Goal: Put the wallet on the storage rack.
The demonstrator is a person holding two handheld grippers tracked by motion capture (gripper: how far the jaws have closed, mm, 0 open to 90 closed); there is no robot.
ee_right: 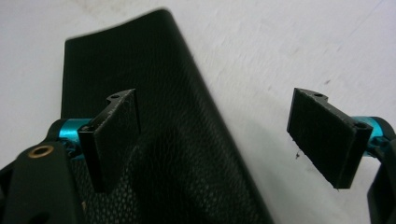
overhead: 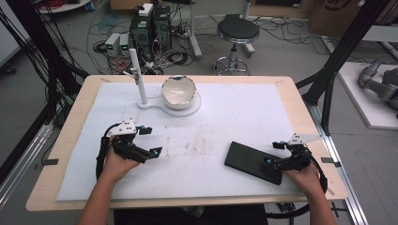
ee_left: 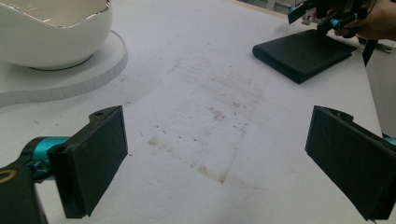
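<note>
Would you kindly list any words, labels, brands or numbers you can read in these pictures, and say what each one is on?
No legible text in any view.
Black wallet: plain grained surface, no brand or print.
White bowl and its white stand: no markings.
Cardboard box at the top right of the high view: a dark printed mark, cut off and too blurred to read.
Left gripper and right gripper: no labels.

table (overhead: 300, 101) (wood rim) | white mat (overhead: 244, 112) | on mat: black case (overhead: 251, 161), white stand base (overhead: 187, 110)
</note>
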